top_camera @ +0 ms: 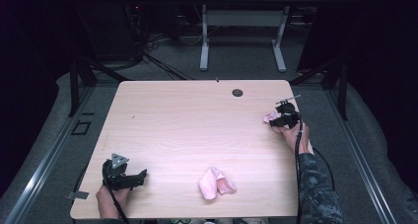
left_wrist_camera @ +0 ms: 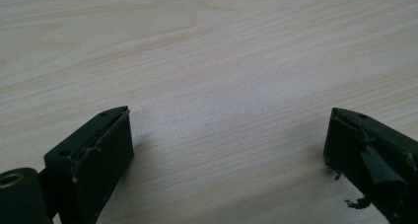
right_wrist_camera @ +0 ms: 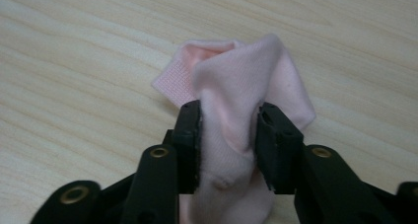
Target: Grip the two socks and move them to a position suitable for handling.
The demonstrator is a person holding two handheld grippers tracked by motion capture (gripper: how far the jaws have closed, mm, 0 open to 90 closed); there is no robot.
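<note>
Pink sock [right_wrist_camera: 236, 86] at the table's [top_camera: 187, 130] far right edge, bunched upward and clamped between the jaws of the right gripper [right_wrist_camera: 229, 145] (pads pressing the fabric on both sides). Second pink sock [top_camera: 215, 183] crumpled near the front edge, well apart from both grippers. Left gripper [top_camera: 129, 178] at the front left corner, jaws wide apart over bare wood.
</note>
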